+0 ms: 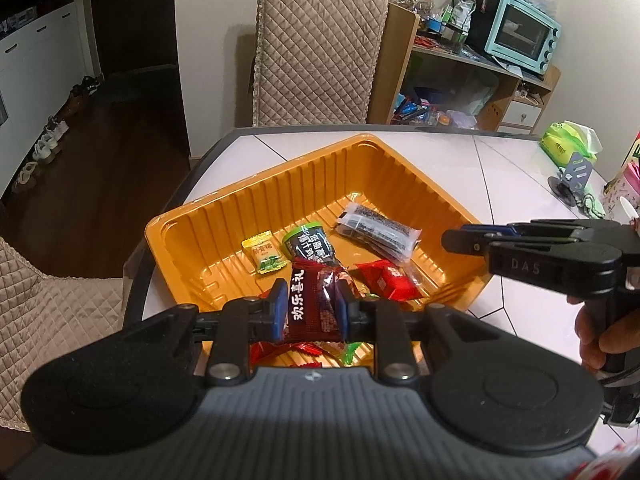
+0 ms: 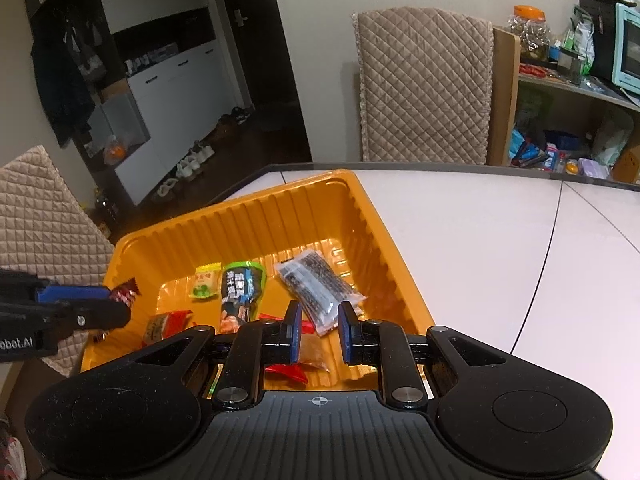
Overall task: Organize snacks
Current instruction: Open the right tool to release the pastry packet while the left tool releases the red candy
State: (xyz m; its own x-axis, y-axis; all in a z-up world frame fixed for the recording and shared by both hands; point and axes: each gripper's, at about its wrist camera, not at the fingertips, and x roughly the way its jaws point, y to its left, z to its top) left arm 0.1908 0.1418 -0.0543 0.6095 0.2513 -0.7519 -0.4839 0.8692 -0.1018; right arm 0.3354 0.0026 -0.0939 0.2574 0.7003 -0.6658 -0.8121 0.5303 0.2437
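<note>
Over the near end of the orange tray (image 1: 224, 216), a dark red snack packet (image 1: 316, 304) is pinched between the left gripper (image 1: 312, 308) pads; the right gripper (image 2: 319, 330) is closed on nothing. If released askew, the packet could catch the ribbed rim and slide onto the white table (image 2: 480, 260), beside quilted chairs (image 1: 316, 52).

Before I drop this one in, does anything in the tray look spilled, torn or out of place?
Nothing stands out. The orange tray sits flat on the table, and its snacks lie loose but intact. The left gripper is shut on a dark red packet above the tray; the right gripper is shut and empty.
</note>
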